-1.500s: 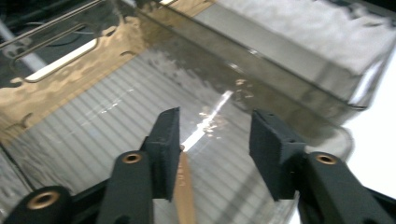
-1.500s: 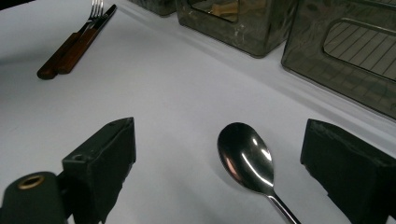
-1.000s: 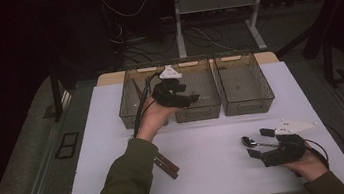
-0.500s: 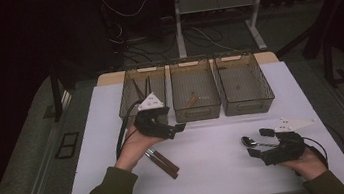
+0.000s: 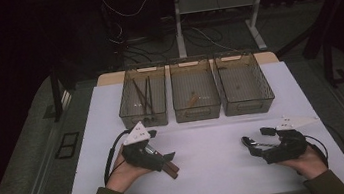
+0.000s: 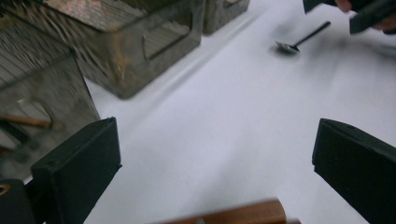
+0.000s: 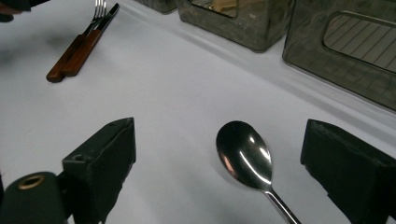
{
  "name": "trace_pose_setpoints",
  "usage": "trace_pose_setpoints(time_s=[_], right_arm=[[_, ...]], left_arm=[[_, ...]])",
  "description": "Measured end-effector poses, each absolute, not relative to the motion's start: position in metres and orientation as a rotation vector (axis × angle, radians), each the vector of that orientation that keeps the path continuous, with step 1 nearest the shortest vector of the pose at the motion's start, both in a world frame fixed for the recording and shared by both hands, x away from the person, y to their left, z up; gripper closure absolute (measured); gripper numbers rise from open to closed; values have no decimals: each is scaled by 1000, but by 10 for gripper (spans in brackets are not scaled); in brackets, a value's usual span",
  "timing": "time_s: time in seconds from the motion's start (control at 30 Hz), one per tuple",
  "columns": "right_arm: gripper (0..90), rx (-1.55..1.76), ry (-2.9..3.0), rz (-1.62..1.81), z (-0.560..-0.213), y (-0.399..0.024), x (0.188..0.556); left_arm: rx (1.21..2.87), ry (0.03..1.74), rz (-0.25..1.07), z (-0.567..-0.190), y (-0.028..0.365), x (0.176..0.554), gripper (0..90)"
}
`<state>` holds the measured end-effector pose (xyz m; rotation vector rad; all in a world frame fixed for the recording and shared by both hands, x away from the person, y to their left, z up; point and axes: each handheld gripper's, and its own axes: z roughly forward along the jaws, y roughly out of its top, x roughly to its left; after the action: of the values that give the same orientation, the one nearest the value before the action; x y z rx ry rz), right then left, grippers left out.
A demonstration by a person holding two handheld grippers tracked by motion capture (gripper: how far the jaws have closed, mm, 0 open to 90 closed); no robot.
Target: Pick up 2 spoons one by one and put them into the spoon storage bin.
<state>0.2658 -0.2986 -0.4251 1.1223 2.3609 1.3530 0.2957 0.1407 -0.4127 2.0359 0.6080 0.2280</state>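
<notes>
Steel spoon (image 7: 247, 156), glossy bowl, seemingly face-up

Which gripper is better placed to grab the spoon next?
Right. The right gripper has its jaws open with the spoon lying between them. The left gripper is across the table, over the wooden-handled fork and knife.

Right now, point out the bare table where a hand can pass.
Free: the white strip between the left gripper and the spoon, below the three bins. Crowded: by the wooden-handled fork and knife and around the right gripper.
</notes>
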Motion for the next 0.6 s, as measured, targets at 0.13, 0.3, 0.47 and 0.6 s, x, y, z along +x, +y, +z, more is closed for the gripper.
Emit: trace_pose_setpoints(time_s=[0.13,0.3,0.47,0.6], right_arm=[[105,1104,2379,1344,-424,-300,265],[159,1098,2378,1332,-421,-304,266],[397,1129,2365,1298,-420,-314,271],[577,1167,2381,1205,-424,-321,278]], left_arm=[[2035,613,235,-419,148,286,7],[2037,652,246,-428,155,275,7],[2044,651,241,-431,158,268,7],[2041,655,244,-431,159,269,8]])
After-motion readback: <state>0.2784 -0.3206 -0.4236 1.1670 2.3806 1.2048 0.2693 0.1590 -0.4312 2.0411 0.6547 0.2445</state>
